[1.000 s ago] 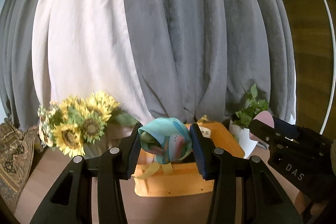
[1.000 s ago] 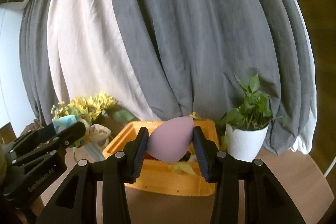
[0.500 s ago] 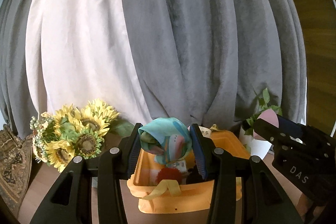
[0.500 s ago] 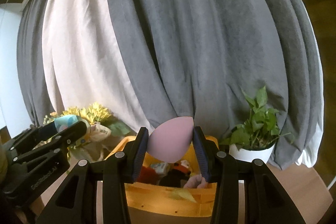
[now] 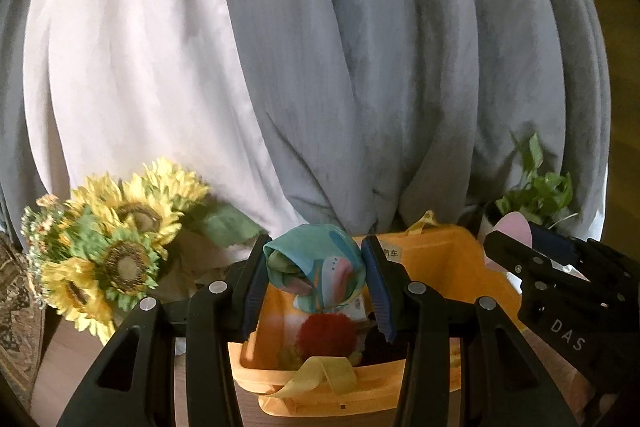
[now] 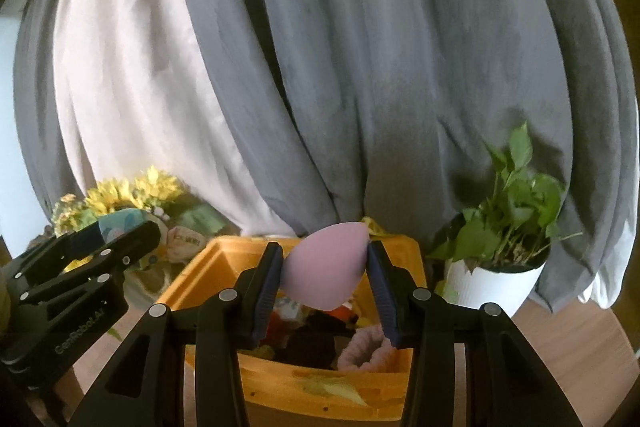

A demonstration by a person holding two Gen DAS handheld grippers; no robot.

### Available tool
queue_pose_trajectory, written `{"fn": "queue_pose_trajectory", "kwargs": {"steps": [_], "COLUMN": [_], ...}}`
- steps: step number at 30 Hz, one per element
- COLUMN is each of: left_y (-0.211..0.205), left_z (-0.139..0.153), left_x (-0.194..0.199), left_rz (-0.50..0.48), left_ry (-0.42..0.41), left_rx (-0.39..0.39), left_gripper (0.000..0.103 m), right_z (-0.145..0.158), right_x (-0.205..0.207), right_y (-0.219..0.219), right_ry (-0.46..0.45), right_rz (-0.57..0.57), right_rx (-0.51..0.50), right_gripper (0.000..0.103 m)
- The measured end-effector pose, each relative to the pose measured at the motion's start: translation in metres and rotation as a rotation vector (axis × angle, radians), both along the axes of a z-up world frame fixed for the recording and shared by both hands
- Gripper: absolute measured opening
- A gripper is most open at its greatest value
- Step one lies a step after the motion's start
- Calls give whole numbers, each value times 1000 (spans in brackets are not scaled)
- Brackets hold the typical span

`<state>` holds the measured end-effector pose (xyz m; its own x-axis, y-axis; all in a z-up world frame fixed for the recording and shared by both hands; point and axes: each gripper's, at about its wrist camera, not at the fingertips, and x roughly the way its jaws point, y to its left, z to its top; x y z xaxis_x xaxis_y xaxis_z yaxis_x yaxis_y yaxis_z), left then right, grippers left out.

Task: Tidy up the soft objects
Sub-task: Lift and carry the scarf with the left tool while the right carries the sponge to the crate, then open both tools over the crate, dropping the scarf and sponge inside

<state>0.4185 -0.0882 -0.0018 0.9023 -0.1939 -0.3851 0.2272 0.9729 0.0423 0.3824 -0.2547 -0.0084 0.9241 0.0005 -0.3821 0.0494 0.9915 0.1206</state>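
Note:
My left gripper (image 5: 316,267) is shut on a folded teal patterned scarf (image 5: 316,265), held above the near left part of an orange bin (image 5: 452,259). My right gripper (image 6: 325,273) is shut on a pink egg-shaped sponge (image 6: 326,273), held over the same orange bin (image 6: 296,387). Inside the bin lie a red fuzzy ball (image 5: 326,337), a pink fluffy band (image 6: 362,349) and dark soft items. The right gripper (image 5: 516,241) shows at the right of the left wrist view; the left gripper (image 6: 124,233) shows at the left of the right wrist view.
A bunch of artificial sunflowers (image 5: 116,247) stands left of the bin. A white pot with a green plant (image 6: 496,279) stands to its right. Grey and white curtains (image 5: 320,67) hang close behind. The bin rests on a wooden table (image 6: 568,339). A yellow ribbon (image 5: 320,375) hangs over the bin's near rim.
Both grippers have moved forward and lower toward the bin, still holding scarf and sponge. The bin's inside now shows below the fingers.

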Motion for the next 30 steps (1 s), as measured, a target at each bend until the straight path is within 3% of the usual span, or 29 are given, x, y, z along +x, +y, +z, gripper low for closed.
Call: {"fn": "queue_pose_trajectory", "kwargs": {"steps": [20,24,30], "left_y": [-20,-19,-15], "left_z": [-63,-66,-63], "left_x": [63,64,58], "left_rz": [-47,-38,-12], "left_ry": [202,206,200], "left_rx": [43,46,46], "left_gripper": [47,59,65], "right_z": [-60,-68,-71], "right_x": [61,67,69], "right_y": [-11,-11,-12], "right_ry": [208,242,256], "right_rz": [-14,-15,-22], "right_rx": [10,3,-1], "right_gripper": [45,46,55]}}
